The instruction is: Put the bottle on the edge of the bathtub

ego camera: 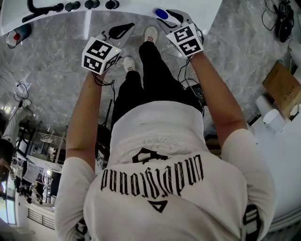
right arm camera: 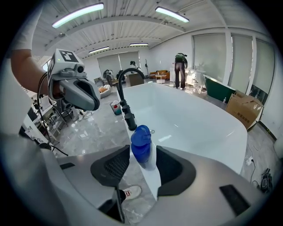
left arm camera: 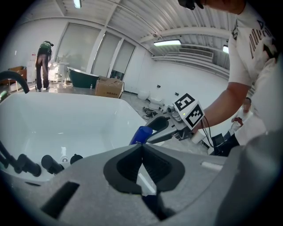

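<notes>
A blue bottle (right arm camera: 141, 140) with a blue cap stands upright on the white bathtub's rim (right arm camera: 152, 176). My right gripper (right arm camera: 142, 151) reaches around it, a dark pad on each side with a thin gap to the bottle, so it is open. In the head view the bottle's cap (ego camera: 161, 13) shows at the right gripper (ego camera: 169, 18) by the tub's rim (ego camera: 94, 21). My left gripper (left arm camera: 142, 146) is shut on nothing and hangs over the floor to the left (ego camera: 120, 31). From its view the bottle (left arm camera: 140, 135) stands just beyond its jaws.
A black faucet (right arm camera: 126, 95) and black knobs (ego camera: 70, 6) sit on the rim left of the bottle. A small cup (right arm camera: 116, 107) stands on the marble floor. The person's shoes (ego camera: 150, 34) are by the tub. A cardboard box (ego camera: 282, 87) and cables lie at the right.
</notes>
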Demonstrator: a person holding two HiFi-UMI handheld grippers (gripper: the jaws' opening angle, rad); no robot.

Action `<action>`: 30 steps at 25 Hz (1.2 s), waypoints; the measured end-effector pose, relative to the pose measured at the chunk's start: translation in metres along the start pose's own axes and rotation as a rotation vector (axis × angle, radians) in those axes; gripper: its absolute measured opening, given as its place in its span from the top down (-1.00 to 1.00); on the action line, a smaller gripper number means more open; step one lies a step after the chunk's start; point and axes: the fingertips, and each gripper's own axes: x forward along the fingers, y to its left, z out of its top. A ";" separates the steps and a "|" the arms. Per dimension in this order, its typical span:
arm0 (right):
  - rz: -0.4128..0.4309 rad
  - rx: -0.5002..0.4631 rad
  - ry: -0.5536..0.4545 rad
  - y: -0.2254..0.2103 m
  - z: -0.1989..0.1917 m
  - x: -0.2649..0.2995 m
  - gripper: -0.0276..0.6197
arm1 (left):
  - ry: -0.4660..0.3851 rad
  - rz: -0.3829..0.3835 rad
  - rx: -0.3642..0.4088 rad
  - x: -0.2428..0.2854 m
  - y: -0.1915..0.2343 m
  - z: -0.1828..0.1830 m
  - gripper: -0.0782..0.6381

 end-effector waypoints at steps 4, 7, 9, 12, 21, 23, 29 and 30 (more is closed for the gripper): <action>-0.026 0.005 -0.021 0.008 0.005 -0.016 0.38 | -0.004 -0.006 0.017 -0.010 -0.011 0.000 0.74; -0.040 0.002 -0.035 0.016 0.009 -0.029 0.38 | -0.004 -0.017 0.033 -0.020 -0.021 -0.002 0.74; -0.061 0.001 -0.052 0.020 0.013 -0.041 0.38 | -0.011 -0.017 0.051 -0.029 -0.026 0.000 0.74; -0.099 0.003 -0.080 0.026 0.018 -0.065 0.38 | -0.024 -0.017 0.073 -0.044 -0.039 0.002 0.74; -0.151 0.031 -0.130 0.056 0.027 -0.130 0.38 | -0.075 -0.005 0.117 -0.088 -0.081 0.015 0.74; -0.154 0.030 -0.147 0.066 0.031 -0.144 0.38 | -0.088 -0.001 0.128 -0.099 -0.093 0.019 0.74; -0.175 0.004 -0.217 0.090 0.060 -0.187 0.38 | -0.150 0.017 0.158 -0.133 -0.118 0.042 0.74; -0.179 0.002 -0.227 0.096 0.065 -0.194 0.39 | -0.157 0.017 0.160 -0.140 -0.123 0.044 0.74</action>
